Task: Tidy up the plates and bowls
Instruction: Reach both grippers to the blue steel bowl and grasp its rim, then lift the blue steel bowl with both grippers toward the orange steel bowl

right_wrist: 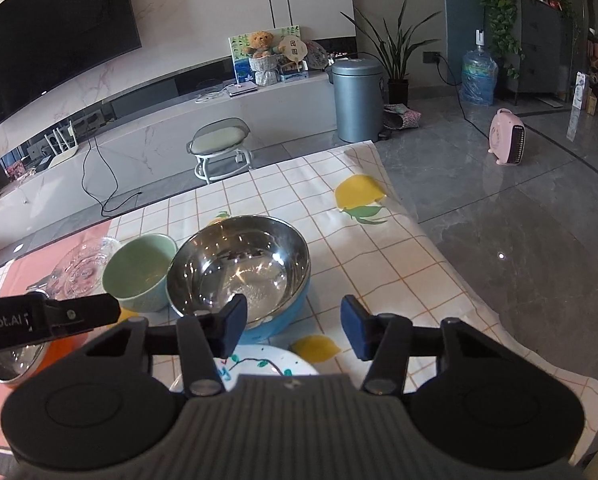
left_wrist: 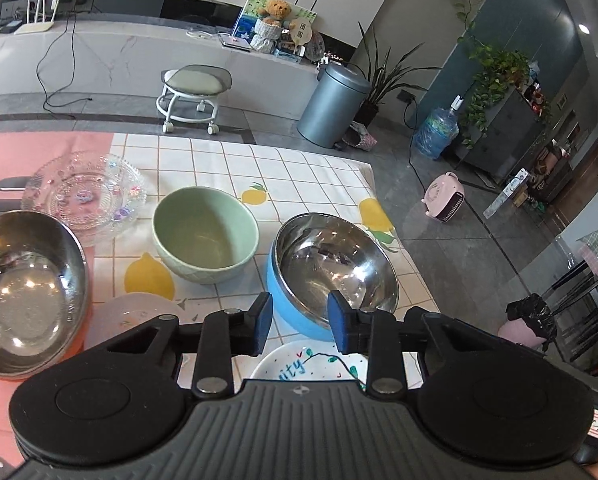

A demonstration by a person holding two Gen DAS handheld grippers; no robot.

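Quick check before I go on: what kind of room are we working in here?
Most likely a home living room: a large wall-mounted TV above a long marble media console, a teddy bear displayed on it, and houseplants on the tiled floor.

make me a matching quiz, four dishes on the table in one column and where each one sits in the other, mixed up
Things:
1. glass plate
2. green bowl
3. blue bowl
4. white plate with writing

Places:
A. nearest the camera, partly hidden under the left claw
B. between the glass plate and the blue bowl
C. far left, partly on the pink mat
D. right of the green bowl, behind the white plate with writing

Pairs: 1-C, 2-B, 3-D, 4-A
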